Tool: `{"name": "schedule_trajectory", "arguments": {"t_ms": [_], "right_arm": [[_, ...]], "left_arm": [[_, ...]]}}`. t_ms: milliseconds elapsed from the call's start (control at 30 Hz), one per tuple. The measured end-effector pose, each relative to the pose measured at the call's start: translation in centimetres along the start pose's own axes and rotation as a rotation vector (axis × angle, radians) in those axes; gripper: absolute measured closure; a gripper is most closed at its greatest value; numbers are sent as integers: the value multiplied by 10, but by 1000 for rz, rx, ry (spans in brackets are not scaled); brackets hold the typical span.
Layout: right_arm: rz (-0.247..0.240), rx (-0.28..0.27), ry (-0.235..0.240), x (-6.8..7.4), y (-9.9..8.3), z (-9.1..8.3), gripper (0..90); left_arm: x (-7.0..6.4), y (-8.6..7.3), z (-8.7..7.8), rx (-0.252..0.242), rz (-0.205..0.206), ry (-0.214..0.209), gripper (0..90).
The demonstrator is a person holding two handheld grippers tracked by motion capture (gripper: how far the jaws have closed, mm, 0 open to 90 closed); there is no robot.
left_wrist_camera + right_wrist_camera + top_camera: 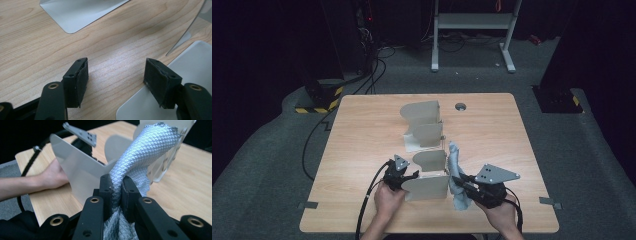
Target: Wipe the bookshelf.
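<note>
The right gripper (116, 187) pinches the grey quilted cloth (457, 175), its length rising just right of the near grey metal bookend stand (428, 186) (beside the nearer, wide-open left gripper (116, 80)), so tucking goes leftward.

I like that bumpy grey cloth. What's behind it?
Behind the grey cloth stand a grey stand and a clear holder. The cloth covers their middle parts.
</note>
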State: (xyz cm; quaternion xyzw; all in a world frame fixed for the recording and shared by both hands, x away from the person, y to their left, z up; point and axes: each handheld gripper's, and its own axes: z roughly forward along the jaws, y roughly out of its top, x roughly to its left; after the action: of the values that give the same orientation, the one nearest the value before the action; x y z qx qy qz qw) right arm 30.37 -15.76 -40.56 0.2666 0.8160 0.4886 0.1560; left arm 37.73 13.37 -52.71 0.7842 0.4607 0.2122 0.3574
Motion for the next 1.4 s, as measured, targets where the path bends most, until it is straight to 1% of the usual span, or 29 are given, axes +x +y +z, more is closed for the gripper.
{"name": "schedule_trajectory", "arguments": {"t_ms": [67,167,200,300,367,533,700,800,867,933,1067,1267,1400], "right_arm": [[-15,-19,-3,4,3,-5,816],[-34,-23,-15,6,4,-7,816],[-36,-19,-17,6,4,-6,816],[-19,8,-7,5,-3,2,816],[-15,37,-16,4,-9,8,816],[46,119,12,-1,-34,30,816],[91,205,30,-7,-58,53,817],[110,242,41,-11,-67,62,817],[131,253,53,-13,-71,67,816],[145,254,61,-15,-71,69,816],[130,235,55,-16,-65,67,816],[123,153,43,-25,-42,56,816],[92,107,16,-30,-23,51,816]], "left_arm": [[0,0,0,0,0,0,365],[0,0,0,0,0,0,364],[0,0,0,0,0,0,364],[0,0,0,0,-2,0,364],[0,0,0,0,-2,0,365],[0,0,0,0,-2,0,365],[0,0,0,0,-2,0,364],[0,0,0,0,-2,0,365],[0,0,0,0,-2,0,364],[0,0,0,0,-2,-1,365],[0,0,0,0,-2,-2,365],[0,0,0,0,-1,-2,365],[-1,0,0,0,-1,-2,365]]}}
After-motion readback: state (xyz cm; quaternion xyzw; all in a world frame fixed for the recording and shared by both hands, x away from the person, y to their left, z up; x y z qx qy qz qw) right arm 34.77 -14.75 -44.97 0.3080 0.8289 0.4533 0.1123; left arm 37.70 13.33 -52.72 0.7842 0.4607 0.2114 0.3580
